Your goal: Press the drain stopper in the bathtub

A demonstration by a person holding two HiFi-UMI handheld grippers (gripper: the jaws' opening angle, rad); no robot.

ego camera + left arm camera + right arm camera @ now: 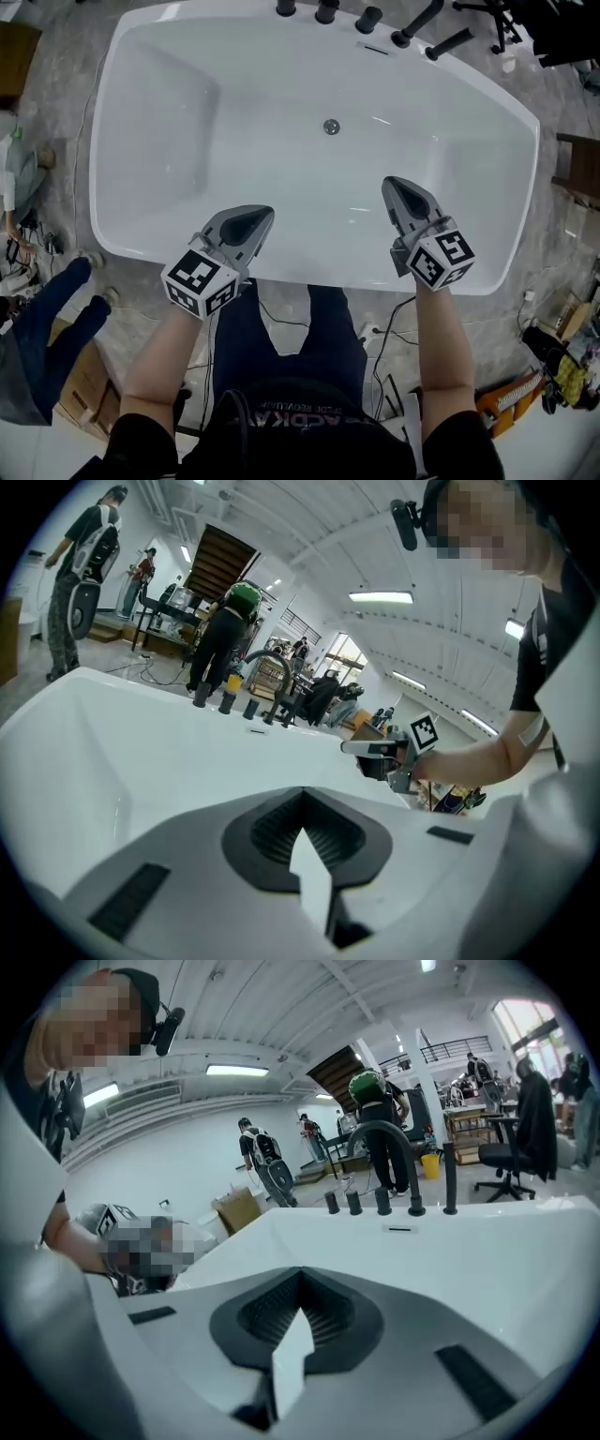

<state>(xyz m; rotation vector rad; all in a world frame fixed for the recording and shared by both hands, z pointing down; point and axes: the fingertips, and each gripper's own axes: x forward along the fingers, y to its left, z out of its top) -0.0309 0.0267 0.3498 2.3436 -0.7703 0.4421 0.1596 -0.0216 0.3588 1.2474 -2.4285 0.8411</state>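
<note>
Grey stone floor surrounds the white bathtub (122, 84). Its drain stopper (331, 127) sits mid-basin, toward the far rim under the black taps (326, 11). Over the near rim, the left gripper (258, 219) and right gripper (396, 189) hover with jaws pressed together, gripping nothing, well apart from the stopper.

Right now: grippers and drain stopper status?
Left gripper and right gripper shut, empty, over near side of white bathtub. Round metal drain stopper untouched. Path clear.

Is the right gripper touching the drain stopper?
Apart. The head view shows bare white tub between the right gripper and the drain stopper.
</note>
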